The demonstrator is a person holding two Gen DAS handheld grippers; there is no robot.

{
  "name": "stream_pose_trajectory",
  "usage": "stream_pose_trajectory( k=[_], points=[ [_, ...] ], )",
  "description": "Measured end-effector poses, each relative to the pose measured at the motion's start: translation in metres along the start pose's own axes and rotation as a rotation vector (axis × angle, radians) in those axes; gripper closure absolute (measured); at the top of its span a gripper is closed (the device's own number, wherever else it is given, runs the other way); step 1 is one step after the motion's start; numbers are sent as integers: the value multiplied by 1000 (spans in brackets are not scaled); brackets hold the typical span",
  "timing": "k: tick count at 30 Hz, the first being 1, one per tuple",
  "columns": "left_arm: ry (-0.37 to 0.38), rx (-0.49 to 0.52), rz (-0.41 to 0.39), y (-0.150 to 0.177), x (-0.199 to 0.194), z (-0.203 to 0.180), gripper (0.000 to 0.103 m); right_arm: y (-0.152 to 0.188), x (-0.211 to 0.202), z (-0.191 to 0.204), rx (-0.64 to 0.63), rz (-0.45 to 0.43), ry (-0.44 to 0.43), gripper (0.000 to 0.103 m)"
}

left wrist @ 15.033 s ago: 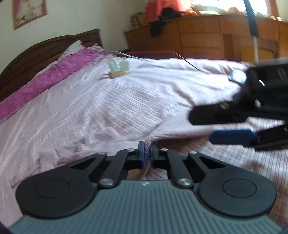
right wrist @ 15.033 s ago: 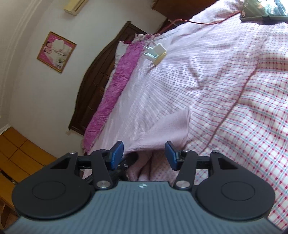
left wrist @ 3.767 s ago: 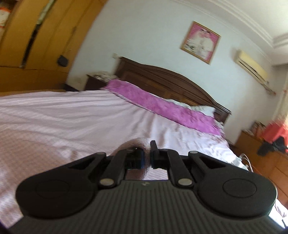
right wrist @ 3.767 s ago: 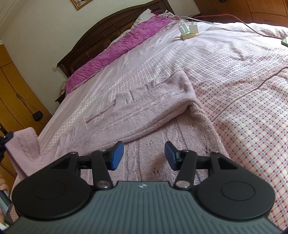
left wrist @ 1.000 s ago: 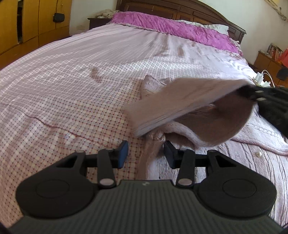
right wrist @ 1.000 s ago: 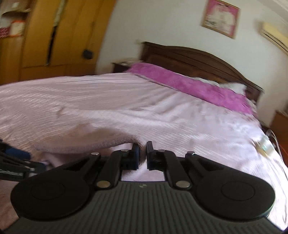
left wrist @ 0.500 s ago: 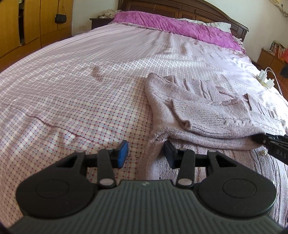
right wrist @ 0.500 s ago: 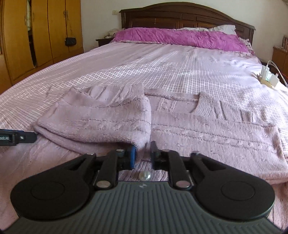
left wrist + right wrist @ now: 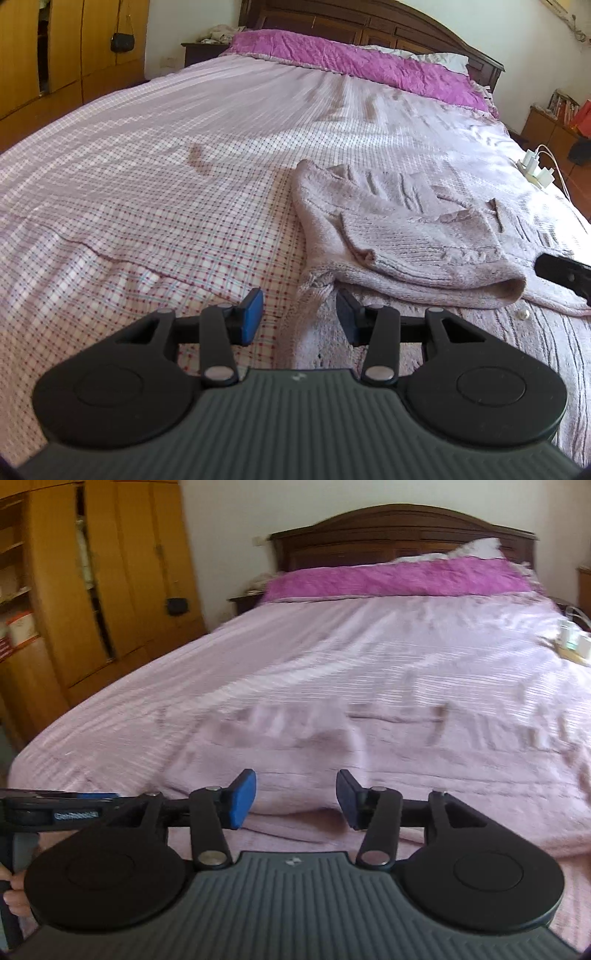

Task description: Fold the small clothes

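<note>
1. The pink sweater [image 9: 406, 236] lies on the bed [image 9: 147, 192], one sleeve folded across it.
2. The left tongs [image 9: 300, 314] are wide open, holding nothing, right over the sweater's edge.
3. The right tongs [image 9: 294, 798] are wide open too, and empty.

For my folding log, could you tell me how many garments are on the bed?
1: a pale pink knit sweater, partly folded, on the checked bedspread ahead of the open left gripper.
</note>
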State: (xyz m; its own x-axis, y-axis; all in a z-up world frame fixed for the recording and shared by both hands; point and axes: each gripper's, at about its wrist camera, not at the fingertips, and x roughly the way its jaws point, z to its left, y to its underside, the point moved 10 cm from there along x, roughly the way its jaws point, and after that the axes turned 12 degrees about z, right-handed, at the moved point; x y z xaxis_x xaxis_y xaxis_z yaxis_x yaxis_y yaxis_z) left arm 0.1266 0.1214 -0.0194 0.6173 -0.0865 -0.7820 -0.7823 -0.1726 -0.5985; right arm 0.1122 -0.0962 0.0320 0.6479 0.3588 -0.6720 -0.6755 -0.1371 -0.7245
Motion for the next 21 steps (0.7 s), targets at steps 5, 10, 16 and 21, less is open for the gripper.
stream_pose_trajectory(
  k=[5, 10, 16, 21],
  points=[
    [-4, -7, 1, 3, -7, 4, 58, -6, 22, 36, -8, 28, -102, 47],
    [-21, -19, 9, 8, -12, 15, 57, -12, 52, 66, -38, 77, -190, 47],
    [-11, -30, 19, 12, -9, 19, 57, -10, 81, 80, -104, 145, -197, 47],
    [-7, -21, 23, 14, -6, 15, 57, -4, 91, 78, -130, 156, -170, 55]
  ],
)
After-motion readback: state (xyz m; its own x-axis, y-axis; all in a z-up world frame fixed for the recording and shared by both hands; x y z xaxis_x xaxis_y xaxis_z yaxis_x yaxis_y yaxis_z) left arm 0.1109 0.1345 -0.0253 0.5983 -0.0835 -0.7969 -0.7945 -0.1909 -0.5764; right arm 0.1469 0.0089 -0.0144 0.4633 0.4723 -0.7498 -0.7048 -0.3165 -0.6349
